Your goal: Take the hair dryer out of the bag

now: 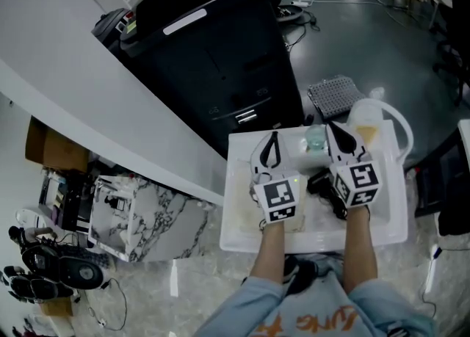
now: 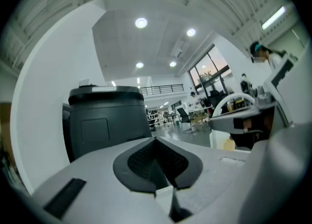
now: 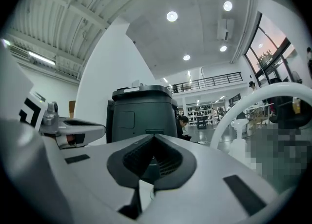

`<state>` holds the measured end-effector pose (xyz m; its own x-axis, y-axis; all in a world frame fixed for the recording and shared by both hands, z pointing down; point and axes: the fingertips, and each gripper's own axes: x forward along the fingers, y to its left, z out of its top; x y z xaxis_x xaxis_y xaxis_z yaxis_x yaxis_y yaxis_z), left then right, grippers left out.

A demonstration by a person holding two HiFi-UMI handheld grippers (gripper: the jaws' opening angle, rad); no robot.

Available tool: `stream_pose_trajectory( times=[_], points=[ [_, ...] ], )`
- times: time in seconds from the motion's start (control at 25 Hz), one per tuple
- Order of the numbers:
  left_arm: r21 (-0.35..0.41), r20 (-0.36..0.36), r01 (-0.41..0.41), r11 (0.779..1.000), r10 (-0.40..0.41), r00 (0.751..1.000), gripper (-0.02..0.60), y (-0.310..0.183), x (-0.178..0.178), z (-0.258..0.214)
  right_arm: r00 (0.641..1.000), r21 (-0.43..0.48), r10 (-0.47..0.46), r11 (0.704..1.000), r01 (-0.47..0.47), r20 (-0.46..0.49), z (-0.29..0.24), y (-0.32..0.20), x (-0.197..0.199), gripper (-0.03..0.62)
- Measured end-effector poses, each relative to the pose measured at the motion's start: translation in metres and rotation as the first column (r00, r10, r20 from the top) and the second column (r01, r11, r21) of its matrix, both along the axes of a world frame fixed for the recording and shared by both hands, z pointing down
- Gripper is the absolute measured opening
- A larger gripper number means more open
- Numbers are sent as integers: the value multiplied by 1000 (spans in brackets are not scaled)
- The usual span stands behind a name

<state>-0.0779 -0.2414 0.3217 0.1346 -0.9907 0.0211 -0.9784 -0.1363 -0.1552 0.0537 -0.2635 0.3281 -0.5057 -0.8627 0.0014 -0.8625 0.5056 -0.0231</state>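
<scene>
In the head view both grippers hover over the white table (image 1: pixel 242 218), pointing away from me. My left gripper (image 1: pixel 273 137) is shut and holds nothing. To its right, my right gripper (image 1: pixel 332 131) is also shut and empty. A white bag with an arched handle (image 1: pixel 400 126) stands at the table's back right, just beyond the right gripper. On the table between the grippers lies a black object (image 1: pixel 322 183), possibly the hair dryer, partly hidden by the right gripper. The left gripper (image 2: pixel 156 142) and right gripper (image 3: pixel 153 137) each show closed pads in their own views.
A tall black cabinet (image 1: pixel 213 56) stands behind the table, also seen as the cabinet (image 2: pixel 107 115) and the cabinet (image 3: pixel 141 113). A grey perforated tray (image 1: pixel 334 95) lies on the floor behind the bag. A small clear container (image 1: pixel 316 139) sits between the gripper tips. Shelves and clutter fill the left.
</scene>
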Motion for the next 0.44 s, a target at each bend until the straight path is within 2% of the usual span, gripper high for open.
stream_pose_trajectory(
  times=[0.04,0.12,0.32,0.44],
  points=[
    [6,35,7,1000,-7,999,0,0,0,-1,1000,1,-2,1000,2,-6,0,0,-1,-3],
    [13,48,4,1000,-4,999,0,0,3,-2,1000,2,-3,1000,3,-15,2,-1,-1,-3],
    [29,-6,-12,1000,12,1000,0,-2,1,-4,1000,7,-5,1000,5,-30,4,-4,-2,-3],
    [31,-15,-20,999,20,1000,0,-4,2,-5,999,7,-6,1000,6,-34,4,-7,0,-3]
  ],
)
